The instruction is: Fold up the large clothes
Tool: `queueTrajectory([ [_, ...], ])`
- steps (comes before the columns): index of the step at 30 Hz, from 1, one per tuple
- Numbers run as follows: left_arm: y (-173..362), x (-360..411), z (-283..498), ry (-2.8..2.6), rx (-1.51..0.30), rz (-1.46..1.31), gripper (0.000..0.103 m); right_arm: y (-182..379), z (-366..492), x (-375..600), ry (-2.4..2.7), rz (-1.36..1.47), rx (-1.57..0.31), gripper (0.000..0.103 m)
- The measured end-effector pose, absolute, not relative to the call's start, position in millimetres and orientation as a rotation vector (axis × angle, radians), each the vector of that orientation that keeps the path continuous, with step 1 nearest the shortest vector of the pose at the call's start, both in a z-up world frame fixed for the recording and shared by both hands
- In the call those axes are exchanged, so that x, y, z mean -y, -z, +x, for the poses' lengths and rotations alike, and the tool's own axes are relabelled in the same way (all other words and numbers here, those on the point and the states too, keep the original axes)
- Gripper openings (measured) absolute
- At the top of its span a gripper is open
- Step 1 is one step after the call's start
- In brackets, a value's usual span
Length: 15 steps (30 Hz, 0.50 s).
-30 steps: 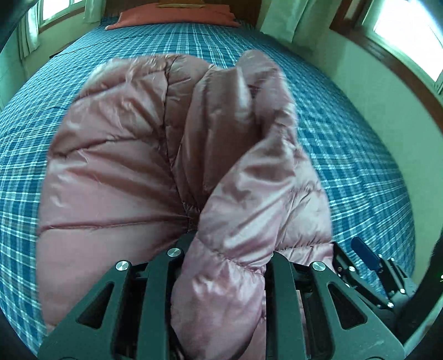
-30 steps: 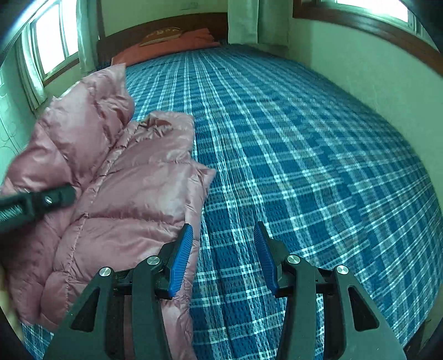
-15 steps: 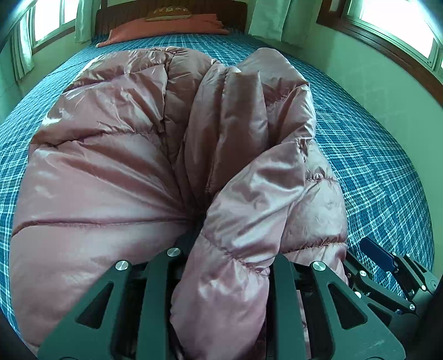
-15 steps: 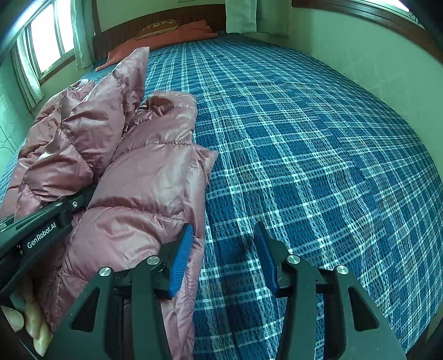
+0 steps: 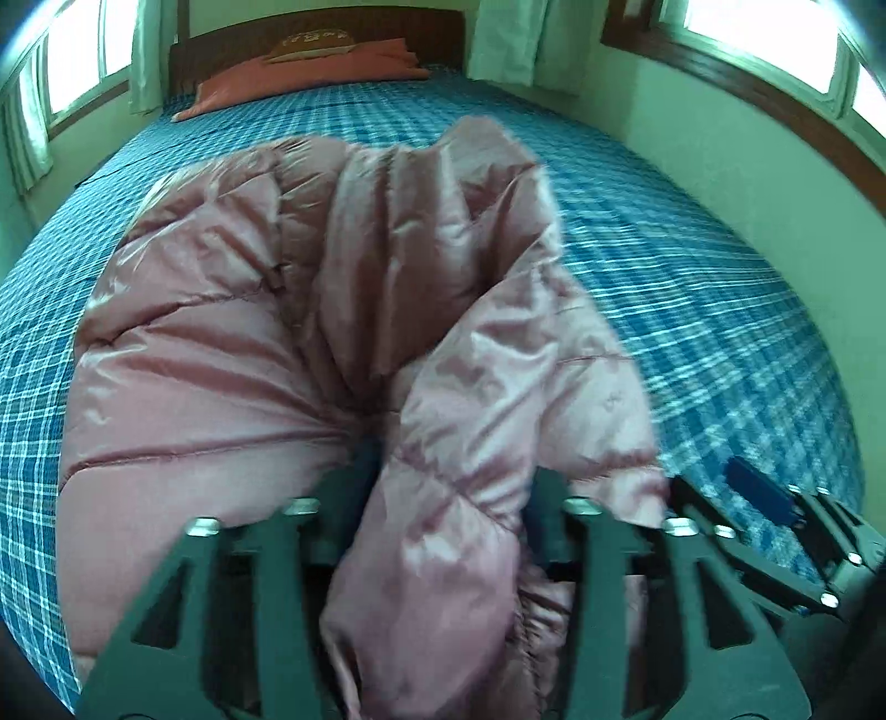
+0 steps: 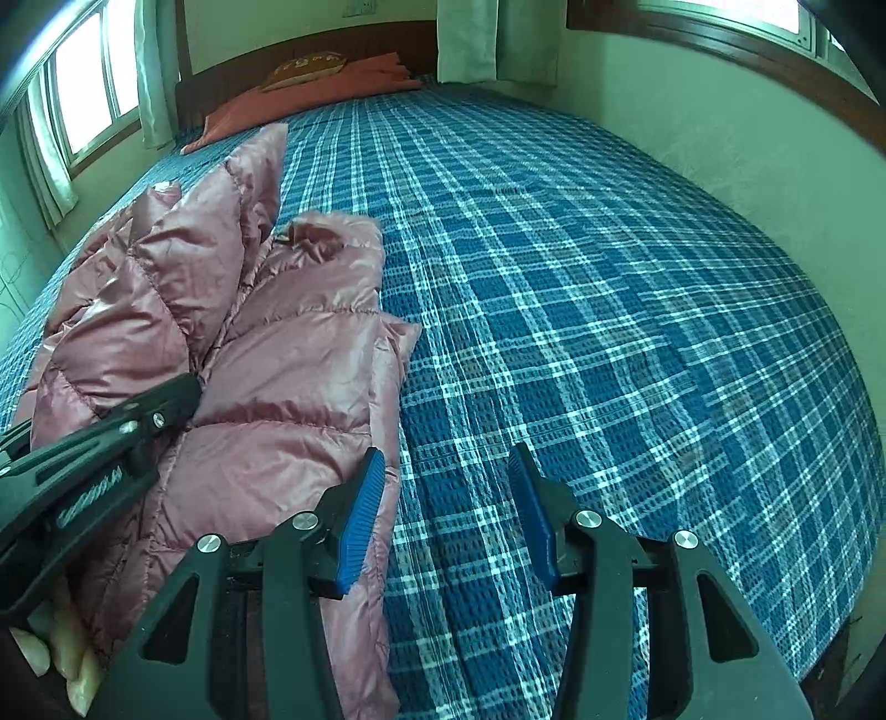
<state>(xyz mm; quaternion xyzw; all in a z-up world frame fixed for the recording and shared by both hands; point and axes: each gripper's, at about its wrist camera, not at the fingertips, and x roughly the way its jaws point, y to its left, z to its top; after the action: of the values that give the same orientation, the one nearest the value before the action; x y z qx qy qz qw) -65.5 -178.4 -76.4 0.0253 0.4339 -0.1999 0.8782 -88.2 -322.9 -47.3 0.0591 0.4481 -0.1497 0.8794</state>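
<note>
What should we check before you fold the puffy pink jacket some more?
1. Left gripper holding the jacket: ok, jaws shut on a bunched fold.
2. Right gripper free: ok, jaws open, nothing between them.
3. Room on the bed beside the jacket: ok, bare blanket on its right.
4. Jacket lying flat: not ok, one part stands up bunched.
5. Where the sleeves are: cannot tell.

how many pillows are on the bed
2. An orange pillow lies at the head of the bed against the headboard, and a smaller brown cushion sits on it. Others may be hidden behind the jacket.
</note>
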Motion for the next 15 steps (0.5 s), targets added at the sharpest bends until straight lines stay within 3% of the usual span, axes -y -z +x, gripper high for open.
queueTrajectory([
  [8,32.1,149.2,-106.5,0.501,-0.825,-0.018,0.067,37.2,-96.0,312.4,0.315,0.105,-0.913,0.047],
  [15,22.9,70.6,-110.0,0.427,-0.822,-0.225,0.069,30.9,-103.1,303.6,0.313,0.099,-0.899,0.047],
])
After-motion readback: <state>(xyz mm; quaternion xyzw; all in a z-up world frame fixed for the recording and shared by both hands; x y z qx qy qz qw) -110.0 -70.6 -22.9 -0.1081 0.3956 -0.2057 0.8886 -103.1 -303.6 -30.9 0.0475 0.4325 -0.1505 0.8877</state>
